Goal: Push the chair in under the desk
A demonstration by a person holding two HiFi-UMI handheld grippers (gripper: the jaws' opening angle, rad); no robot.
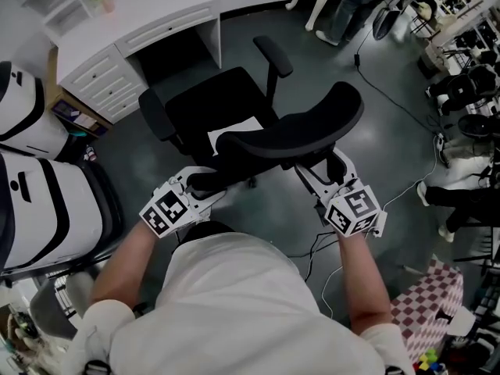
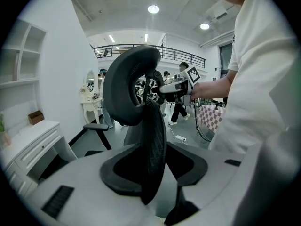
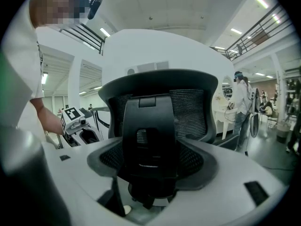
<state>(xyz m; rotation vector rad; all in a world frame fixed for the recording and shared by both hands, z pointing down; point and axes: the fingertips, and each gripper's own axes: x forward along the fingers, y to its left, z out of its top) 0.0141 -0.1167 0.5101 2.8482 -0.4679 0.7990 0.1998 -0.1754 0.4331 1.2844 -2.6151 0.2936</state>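
Note:
A black mesh office chair stands on the grey floor, its seat facing the white desk at the upper left. A white sheet lies on the seat. The curved backrest is nearest me. My left gripper is shut on the backrest's left edge; in the left gripper view that mesh edge stands upright between the jaws of the left gripper. My right gripper is on the backrest's right side, and in its own view the right gripper is shut on the black back support.
White drawers flank the desk's knee space. Large white-and-black machines stand at the left. Cables trail over the floor at the right, near other chairs and a checkered cloth. A person stands in the background.

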